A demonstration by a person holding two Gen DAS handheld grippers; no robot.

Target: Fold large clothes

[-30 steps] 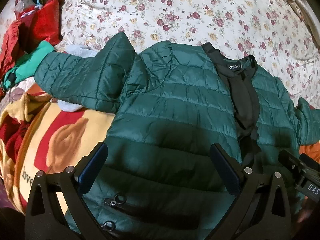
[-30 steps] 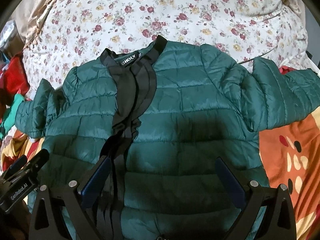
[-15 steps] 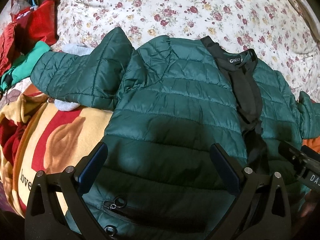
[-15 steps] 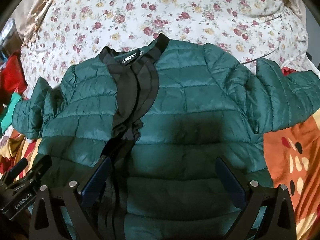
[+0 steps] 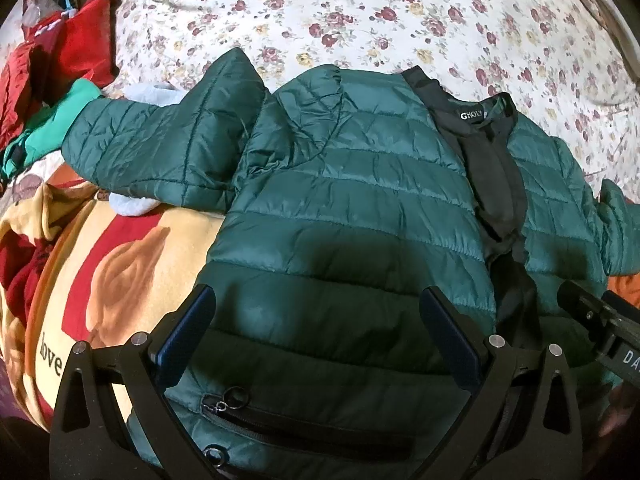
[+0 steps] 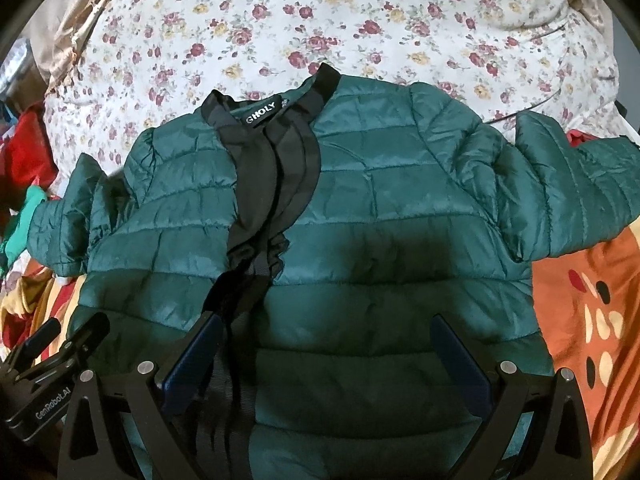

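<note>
A dark green quilted jacket [image 5: 352, 200] [image 6: 384, 216] lies front-up on the bed, its black collar and placket [image 6: 276, 160] running down the middle. One sleeve [image 5: 160, 148] stretches out to the left in the left wrist view, the other sleeve [image 6: 576, 192] to the right in the right wrist view. My left gripper [image 5: 316, 332] hangs open over the jacket's lower left panel, above a zipped pocket [image 5: 288, 424]. My right gripper [image 6: 328, 356] is open over the lower front, beside the placket. Neither holds anything.
A floral bedsheet [image 6: 320, 20] covers the bed behind the jacket. A yellow, red and orange blanket [image 5: 100, 272] [image 6: 592, 312] lies under the jacket's lower part. Red and mint-green clothes [image 5: 60, 80] pile up at the far left.
Both views have slid slightly down and back along the jacket, so more of the hem and pocket shows. The jacket lies as before, and both grippers stay open.
</note>
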